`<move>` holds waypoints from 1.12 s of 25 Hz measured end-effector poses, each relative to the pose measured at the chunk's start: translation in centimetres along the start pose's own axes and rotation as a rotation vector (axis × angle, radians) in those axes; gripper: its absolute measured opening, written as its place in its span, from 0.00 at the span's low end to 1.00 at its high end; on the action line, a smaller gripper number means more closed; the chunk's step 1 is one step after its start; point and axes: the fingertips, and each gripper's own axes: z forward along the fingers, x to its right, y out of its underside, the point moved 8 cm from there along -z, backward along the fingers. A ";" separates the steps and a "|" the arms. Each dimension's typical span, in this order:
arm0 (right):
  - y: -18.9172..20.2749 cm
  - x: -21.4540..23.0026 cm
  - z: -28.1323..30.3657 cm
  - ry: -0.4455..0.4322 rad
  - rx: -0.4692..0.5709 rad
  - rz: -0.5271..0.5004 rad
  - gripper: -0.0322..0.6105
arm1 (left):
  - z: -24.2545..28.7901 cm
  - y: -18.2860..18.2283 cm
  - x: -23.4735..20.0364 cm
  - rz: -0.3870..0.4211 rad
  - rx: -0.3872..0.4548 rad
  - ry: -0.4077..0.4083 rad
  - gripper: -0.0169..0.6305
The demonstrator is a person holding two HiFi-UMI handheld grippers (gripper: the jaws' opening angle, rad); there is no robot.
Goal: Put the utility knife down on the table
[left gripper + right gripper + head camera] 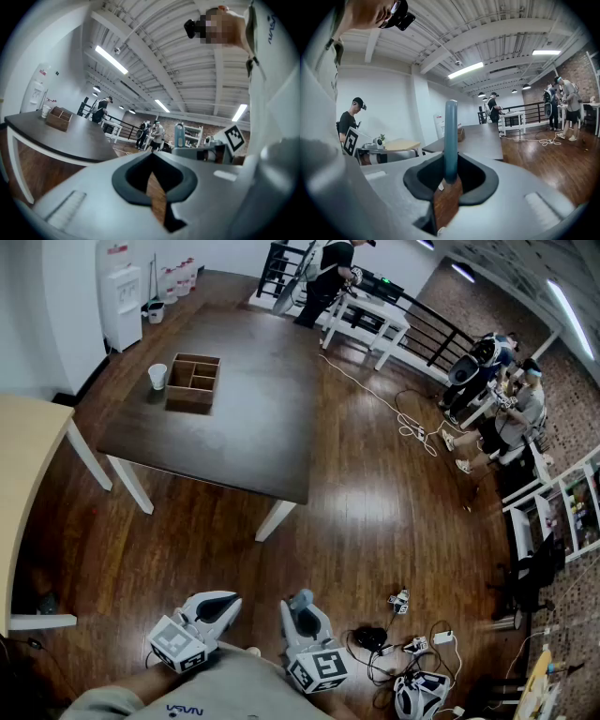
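Observation:
My right gripper [300,607] [450,174] is shut on a blue-grey utility knife [450,133] [301,599], which stands up out of the jaws. My left gripper [221,602] [151,158] has its jaws together with nothing in them. Both are held close to my body over the wooden floor, well short of the dark table [253,409] [483,138] [61,133]. On the table's far left part sit a compartmented wooden box [193,381] [58,118] and a white cup [157,376].
A pale beige table [28,474] stands at the left. Cables and small devices [412,652] lie on the floor to my right. Several people work at white tables [366,320] at the back and sit at the right [497,399]. A water dispenser [120,301] stands in the far corner.

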 end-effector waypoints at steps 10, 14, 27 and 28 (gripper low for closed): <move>-3.5 -4.6 10.1 -0.043 0.005 -0.040 0.16 | -4.6 -4.9 -9.8 0.020 0.070 -0.078 0.03; -4.3 -4.5 13.1 -0.041 -0.005 -0.055 0.16 | -5.5 -5.7 -12.1 0.010 0.104 -0.116 0.03; -5.2 1.4 27.0 -0.123 -0.044 -0.050 0.16 | -1.3 -8.1 -22.7 0.017 0.111 -0.296 0.03; -5.3 2.3 28.1 -0.132 -0.056 -0.052 0.16 | -0.5 -8.5 -23.4 0.019 0.110 -0.311 0.03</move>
